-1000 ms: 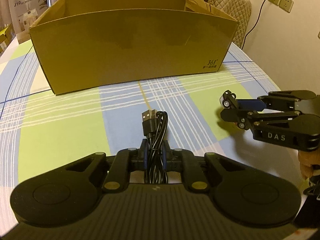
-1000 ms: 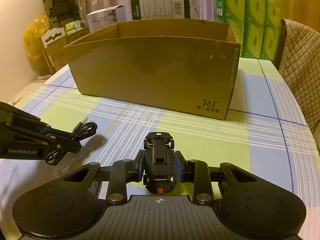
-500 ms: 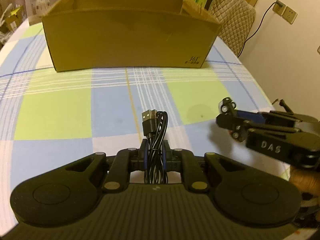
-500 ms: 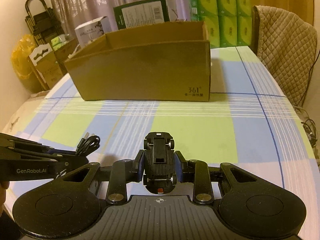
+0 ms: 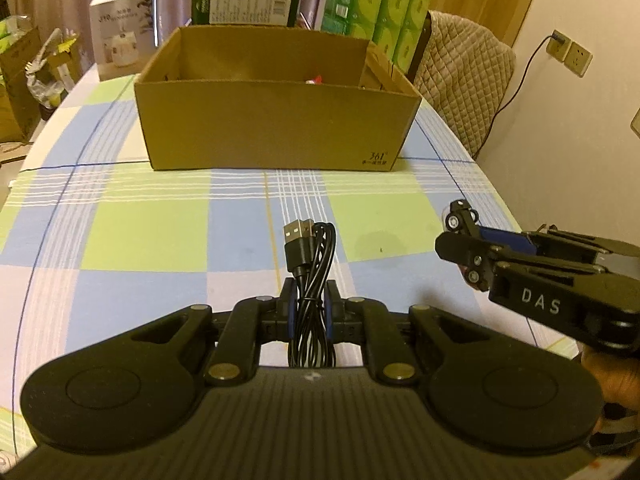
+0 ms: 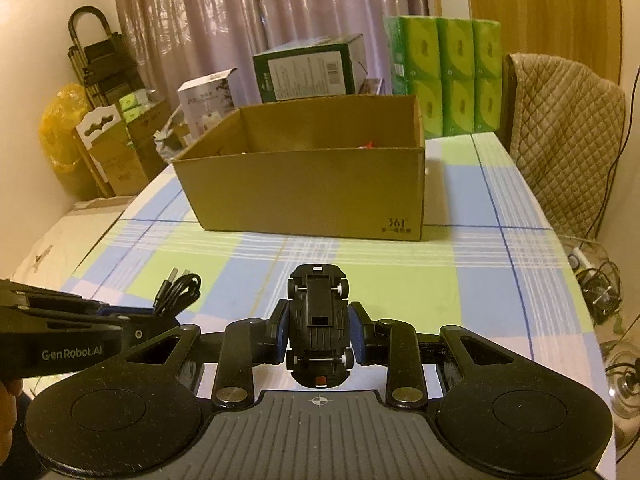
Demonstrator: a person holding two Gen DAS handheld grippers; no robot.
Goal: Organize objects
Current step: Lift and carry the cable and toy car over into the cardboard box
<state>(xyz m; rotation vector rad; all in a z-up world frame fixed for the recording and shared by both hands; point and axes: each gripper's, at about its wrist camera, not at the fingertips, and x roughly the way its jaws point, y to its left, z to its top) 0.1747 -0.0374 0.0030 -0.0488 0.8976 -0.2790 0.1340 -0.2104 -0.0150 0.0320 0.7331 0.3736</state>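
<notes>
Here, left gripper (image 5: 311, 304) jaws pinching coiled cable (image 5: 310, 256), right gripper (image 6: 319, 330) seemingly upturned toy car (image 6: 319, 320).

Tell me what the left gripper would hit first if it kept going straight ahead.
Probably the near wall of the open brown cardboard box. The left gripper, shut on the bundled black USB cable, points at it over bare checked tablecloth; its height is unclear.
</notes>
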